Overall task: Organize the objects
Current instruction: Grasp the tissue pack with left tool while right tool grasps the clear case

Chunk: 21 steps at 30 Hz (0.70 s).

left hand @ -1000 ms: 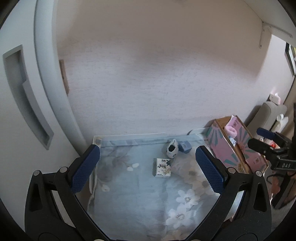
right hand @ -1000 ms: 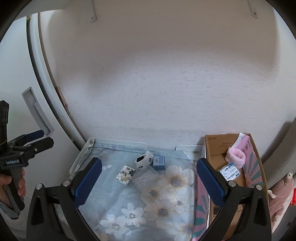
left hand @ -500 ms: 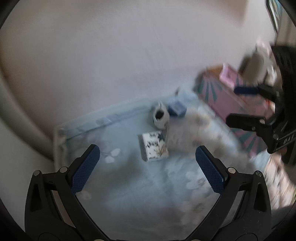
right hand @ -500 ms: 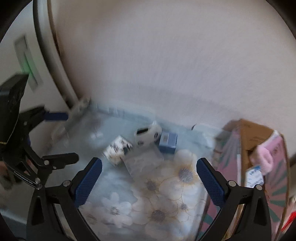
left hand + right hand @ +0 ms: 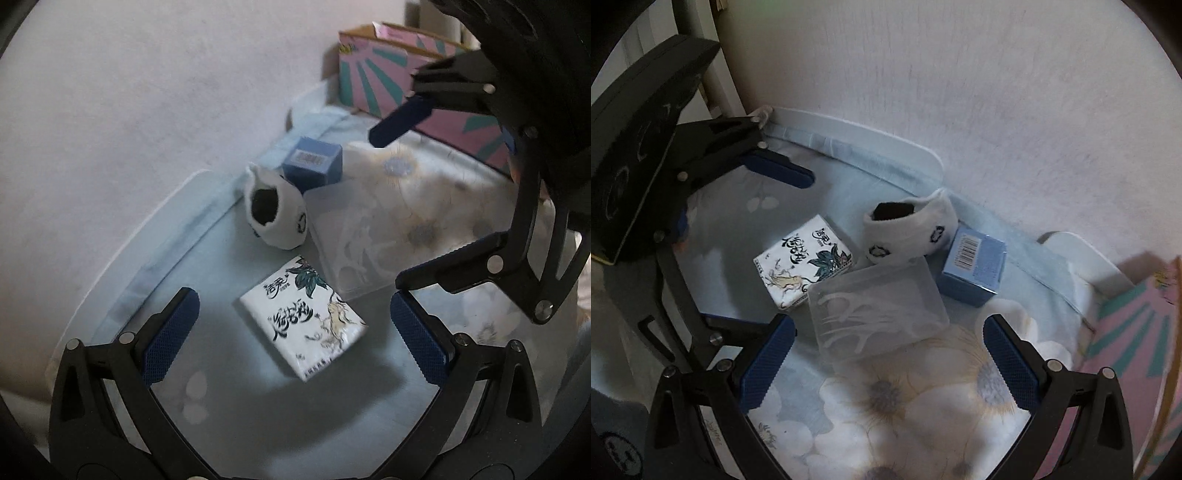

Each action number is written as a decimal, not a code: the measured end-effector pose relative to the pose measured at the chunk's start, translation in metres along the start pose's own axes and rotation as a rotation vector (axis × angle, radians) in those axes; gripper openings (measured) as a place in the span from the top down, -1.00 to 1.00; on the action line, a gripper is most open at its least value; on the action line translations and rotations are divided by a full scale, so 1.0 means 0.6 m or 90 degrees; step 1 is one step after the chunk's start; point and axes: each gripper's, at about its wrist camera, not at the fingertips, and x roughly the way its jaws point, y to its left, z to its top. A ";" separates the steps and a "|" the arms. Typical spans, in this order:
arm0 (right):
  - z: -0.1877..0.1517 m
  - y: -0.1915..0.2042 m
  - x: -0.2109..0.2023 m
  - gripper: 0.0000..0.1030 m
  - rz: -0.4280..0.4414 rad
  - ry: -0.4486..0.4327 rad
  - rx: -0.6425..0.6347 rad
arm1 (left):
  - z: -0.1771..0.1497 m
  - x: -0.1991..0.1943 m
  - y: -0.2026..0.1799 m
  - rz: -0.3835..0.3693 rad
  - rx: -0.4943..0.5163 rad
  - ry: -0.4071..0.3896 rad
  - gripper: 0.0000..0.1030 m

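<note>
A white tissue pack with dark leaf print lies on the floral cloth, between my left gripper's open fingers. Behind it lie a rolled white sock, a small blue box and a clear plastic case. In the right wrist view the clear case lies just ahead of my right gripper, which is open and empty. The tissue pack, sock and blue box lie around it. Each gripper shows in the other's view.
A pink and teal cardboard box stands at the right end of the cloth, also at the right edge of the right wrist view. A white wall runs close behind the objects. A white rim edges the surface.
Both grippers have dropped down and moved in close to the objects. The left now straddles the tissue pack and the right hovers by the clear case. Both stay open.
</note>
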 end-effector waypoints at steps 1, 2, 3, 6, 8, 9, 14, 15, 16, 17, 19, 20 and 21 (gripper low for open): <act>0.000 -0.003 0.005 -0.98 0.007 0.003 -0.004 | -0.001 0.007 0.002 -0.006 0.005 0.001 -1.00; -0.001 -0.004 0.009 -0.98 0.013 0.006 -0.006 | -0.001 0.011 0.003 -0.009 0.008 0.002 -0.99; -0.002 -0.006 0.012 -0.98 0.018 0.007 -0.007 | -0.003 0.015 0.004 -0.013 0.012 0.003 -0.99; -0.004 -0.011 0.022 -0.98 0.027 0.015 -0.004 | -0.007 0.022 0.007 -0.019 0.020 0.001 -0.91; -0.005 -0.011 0.027 -0.97 0.027 0.014 -0.006 | -0.010 0.029 0.006 -0.024 0.021 0.005 -0.75; -0.005 -0.013 0.026 -0.97 0.027 0.009 -0.003 | -0.010 0.033 0.006 -0.024 0.024 0.007 -0.72; -0.004 -0.022 0.024 -0.52 0.067 0.009 0.013 | -0.011 0.032 0.012 -0.057 0.005 -0.005 -0.43; -0.004 -0.020 0.023 -0.51 0.063 0.009 0.010 | -0.011 0.031 0.012 -0.057 0.004 -0.006 -0.42; -0.005 -0.018 0.022 -0.51 0.060 0.009 0.005 | -0.012 0.030 0.012 -0.056 0.004 -0.007 -0.41; -0.006 -0.017 0.020 -0.51 0.058 0.009 0.001 | -0.013 0.029 0.012 -0.054 0.005 -0.006 -0.41; -0.009 -0.017 0.017 -0.51 0.055 0.008 0.002 | -0.013 0.027 0.011 -0.053 0.007 -0.004 -0.40; -0.011 -0.017 0.016 -0.51 0.054 0.007 0.004 | -0.013 0.026 0.009 -0.052 0.008 -0.003 -0.39; -0.013 -0.017 0.014 -0.51 0.053 0.005 0.007 | -0.013 0.026 0.009 -0.051 0.008 -0.001 -0.39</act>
